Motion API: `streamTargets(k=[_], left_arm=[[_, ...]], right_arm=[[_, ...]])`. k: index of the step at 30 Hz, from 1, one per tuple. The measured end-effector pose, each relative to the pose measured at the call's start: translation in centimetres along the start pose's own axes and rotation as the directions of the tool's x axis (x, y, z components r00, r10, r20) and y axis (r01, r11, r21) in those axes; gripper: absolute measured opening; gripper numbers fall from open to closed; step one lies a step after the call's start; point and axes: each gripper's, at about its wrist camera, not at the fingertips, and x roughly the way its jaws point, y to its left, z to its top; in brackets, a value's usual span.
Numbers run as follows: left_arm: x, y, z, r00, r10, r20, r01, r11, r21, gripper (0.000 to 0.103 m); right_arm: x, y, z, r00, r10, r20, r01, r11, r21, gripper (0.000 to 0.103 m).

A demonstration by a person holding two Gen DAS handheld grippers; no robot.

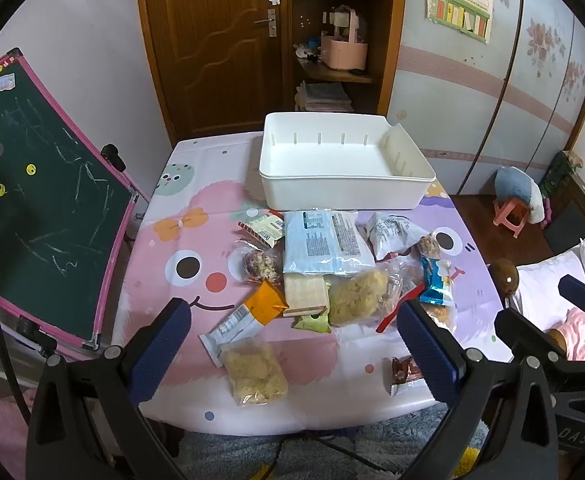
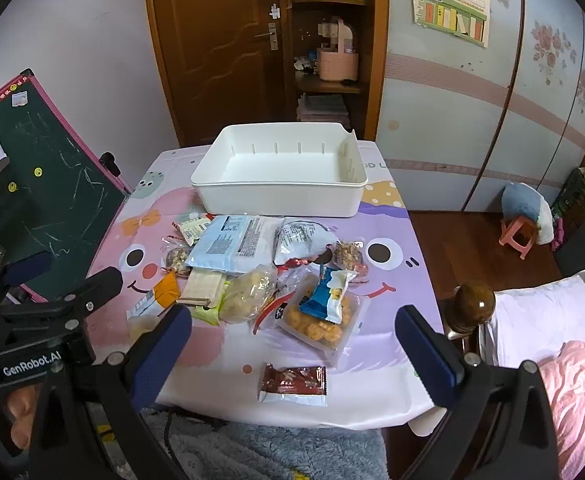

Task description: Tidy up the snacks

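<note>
Several snack packets lie in a heap on the cartoon tablecloth [image 1: 180,240]. A big pale blue packet [image 1: 324,242] lies in the middle, with a yellow puffed snack bag [image 1: 256,372] and a dark red packet [image 2: 292,384] nearest me. An empty white bin [image 1: 340,164] stands behind the heap; it also shows in the right wrist view [image 2: 280,176]. My left gripper [image 1: 292,348] is open and empty above the near table edge. My right gripper [image 2: 292,356] is open and empty, just over the dark red packet.
A green chalkboard [image 1: 48,200] leans at the table's left. A bed with pink bedding [image 2: 564,368] and a wooden bedpost [image 2: 472,304] stand at the right. A wooden door and shelf are behind the table. A pink stool [image 2: 516,236] is on the floor.
</note>
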Motion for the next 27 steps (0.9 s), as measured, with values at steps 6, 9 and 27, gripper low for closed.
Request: streamTargets(k=[6,9,27], left_arm=[[-0.1,0.4,-0.3,1.0,0.003,0.004,-0.003,1.0,-0.004,0.102],[-0.3,0.6,-0.5,1.0,0.003,0.008,-0.003,1.0,-0.008,0.102],[-0.6,0.9,-1.0,1.0,0.006,0.005,-0.006,1.0,-0.009,0.102]], right_arm=[[0.2,-0.1,-0.2,1.0,0.012,-0.017,-0.011,1.0,0.016,0.102],[0.1,0.0,-0.5,1.0,0.017,-0.02,-0.017,1.0,0.024,0.102],[-0.2,0.5,-1.4,0.999,0.03,-0.039,-0.029,0.999,0.028,0.102]])
